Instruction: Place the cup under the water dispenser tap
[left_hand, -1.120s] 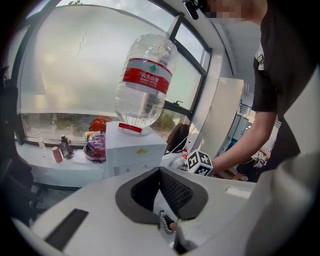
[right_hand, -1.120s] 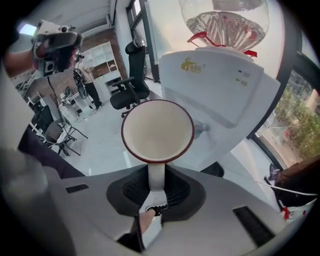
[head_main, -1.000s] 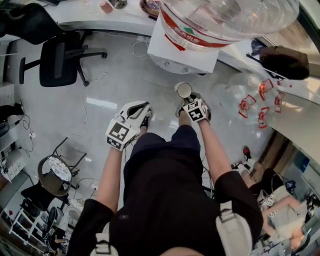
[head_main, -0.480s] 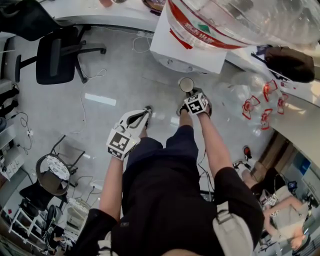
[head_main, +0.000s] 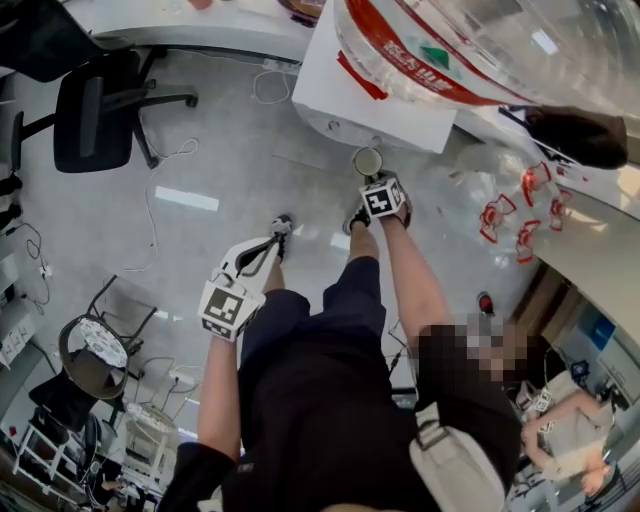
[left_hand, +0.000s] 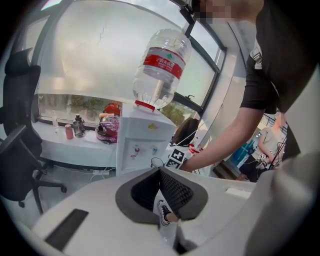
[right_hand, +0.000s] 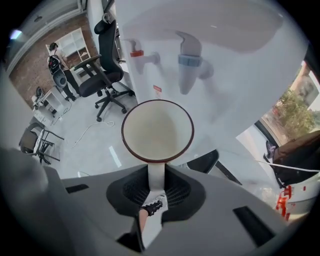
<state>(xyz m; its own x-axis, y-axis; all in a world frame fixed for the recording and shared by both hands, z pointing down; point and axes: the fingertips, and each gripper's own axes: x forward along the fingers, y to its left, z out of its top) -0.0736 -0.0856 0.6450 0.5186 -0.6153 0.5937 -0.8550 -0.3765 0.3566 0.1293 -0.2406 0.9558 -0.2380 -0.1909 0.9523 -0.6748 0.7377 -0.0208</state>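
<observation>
A white cup with a dark brown rim is gripped by its handle in my right gripper, which is shut on it. The cup hangs in front of the white water dispenser, just below and in front of the blue tap; the red tap is to its left. From the head view the cup sits close to the dispenser's front, beyond my right gripper. My left gripper hangs lower left, shut with nothing in it, pointing toward the dispenser and its large bottle.
A black office chair stands left of the dispenser. Behind it, a white counter carries small bottles and a bowl. A round stool is at lower left, and cables lie on the floor. Red-marked clear objects rest on the right ledge.
Both grippers have dropped lower. The cup has come down with the right gripper, staying close to the dispenser's front. The left gripper has drifted left and back toward the person.
</observation>
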